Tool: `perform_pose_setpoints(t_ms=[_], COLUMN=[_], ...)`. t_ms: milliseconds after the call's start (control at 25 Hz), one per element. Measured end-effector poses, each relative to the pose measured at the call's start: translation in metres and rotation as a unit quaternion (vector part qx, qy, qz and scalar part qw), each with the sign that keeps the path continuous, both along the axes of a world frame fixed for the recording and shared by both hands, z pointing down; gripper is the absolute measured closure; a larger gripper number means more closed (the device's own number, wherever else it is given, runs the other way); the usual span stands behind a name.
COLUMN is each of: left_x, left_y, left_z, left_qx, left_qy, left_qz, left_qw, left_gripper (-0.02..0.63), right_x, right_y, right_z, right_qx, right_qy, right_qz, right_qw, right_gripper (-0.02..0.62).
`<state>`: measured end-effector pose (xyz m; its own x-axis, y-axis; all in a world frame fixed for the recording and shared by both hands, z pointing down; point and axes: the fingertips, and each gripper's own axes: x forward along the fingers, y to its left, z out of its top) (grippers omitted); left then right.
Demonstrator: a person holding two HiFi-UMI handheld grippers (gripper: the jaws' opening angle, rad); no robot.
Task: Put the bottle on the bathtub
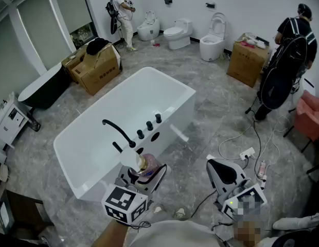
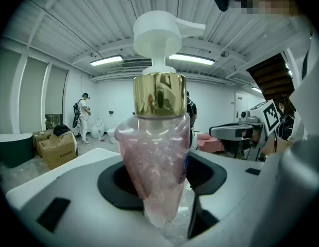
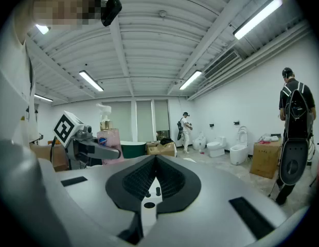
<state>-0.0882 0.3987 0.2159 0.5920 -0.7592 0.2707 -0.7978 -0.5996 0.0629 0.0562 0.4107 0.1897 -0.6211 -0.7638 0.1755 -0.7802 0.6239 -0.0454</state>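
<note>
The bottle (image 2: 157,158) stands upright, clamped in my left gripper (image 1: 146,171) at what looks like the near edge of the bathtub (image 1: 172,112), the black faucet (image 1: 116,127) just beyond it, while my right gripper (image 3: 149,189), jaws together and empty, hangs well right.

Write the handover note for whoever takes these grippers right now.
Left gripper: fingers shut on the pink pump bottle, which is held upright.
Right gripper: fingers together, nothing in them, off to the side over the floor.
Bathtub: white, just ahead. The bottle is at its near end by the black faucet.
Done: bottle picked up and brought to the tub.
Left: set it on the rim and let go.
</note>
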Motion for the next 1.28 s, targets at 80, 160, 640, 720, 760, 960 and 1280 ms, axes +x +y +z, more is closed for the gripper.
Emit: perform_pose_setpoints(t_ms=[80,160,640,720,760,960,1280], left_x=[0.0,0.001,0.021,0.022,0.023,0.024,0.024], left_y=[-0.002,-0.003,-0.005,-0.009,-0.012,-0.025,-0.077], left_z=[-0.001,-0.002,0.0,0.002,0.001,0.003,0.023], left_qx=[0.003,0.005,0.001,0.002,0.005,0.016,0.02], left_qy=[0.0,0.001,0.006,0.007,0.007,0.015,0.012], left_qz=[-0.005,-0.006,-0.005,-0.006,-0.006,-0.002,0.001], left_qw=[1.0,1.0,1.0,1.0,0.9999,0.9998,0.9997], left_gripper=[0.356,0.356,0.356,0.356,0.356,0.356,0.356], right_x=[0.002,0.004,0.034,0.036,0.036,0.035,0.031], right_y=[-0.002,-0.003,-0.008,-0.01,-0.012,-0.025,-0.069], right_z=[0.002,0.002,0.011,0.011,0.01,0.011,0.035], right_qx=[0.003,0.01,0.001,0.003,0.004,0.012,0.004], right_qy=[0.005,0.008,0.028,0.027,0.027,0.031,0.027], right_qz=[-0.001,-0.001,0.013,0.011,0.01,0.011,0.004], right_qw=[1.0,1.0,1.0,1.0,1.0,0.999,1.0], right_gripper=[0.568,0.568,0.568,0.568,0.568,0.568,0.568])
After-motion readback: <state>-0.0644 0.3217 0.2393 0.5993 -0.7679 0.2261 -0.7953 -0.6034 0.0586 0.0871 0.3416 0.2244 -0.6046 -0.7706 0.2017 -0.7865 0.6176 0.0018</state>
